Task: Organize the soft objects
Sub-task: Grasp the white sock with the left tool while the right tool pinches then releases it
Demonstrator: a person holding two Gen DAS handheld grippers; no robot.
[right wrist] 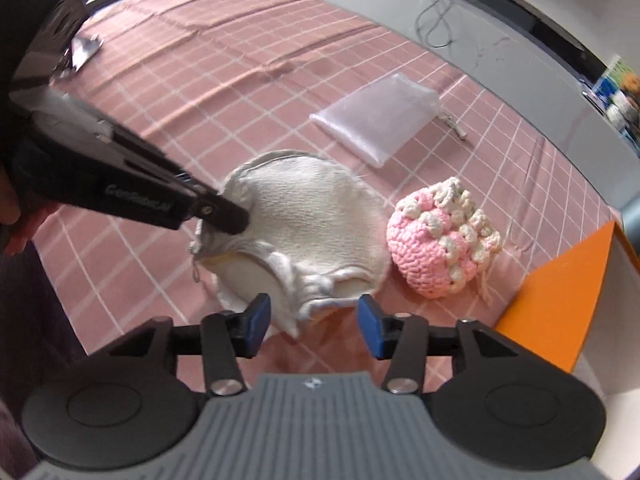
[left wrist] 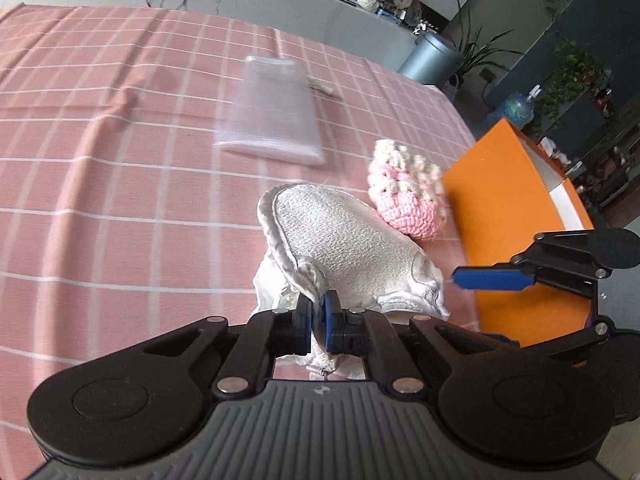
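A white terry-cloth pouch (left wrist: 348, 248) lies on the pink checked tablecloth (left wrist: 120, 184). My left gripper (left wrist: 318, 314) is shut on the pouch's near edge and lifts it slightly. In the right wrist view the left gripper (right wrist: 224, 220) pinches the left edge of the white pouch (right wrist: 316, 224). My right gripper (right wrist: 314, 320) is open and empty, its blue pads just in front of the pouch's near edge. A pink and cream crocheted pouch (right wrist: 440, 240) sits right of the white pouch; it also shows in the left wrist view (left wrist: 404, 196). My right gripper (left wrist: 492, 278) shows at the right there.
A translucent mesh bag (right wrist: 376, 120) lies flat farther back on the cloth, also in the left wrist view (left wrist: 272, 112). An orange box (right wrist: 560, 300) stands at the right, beside the crocheted pouch. A grey table edge with cables runs behind the cloth.
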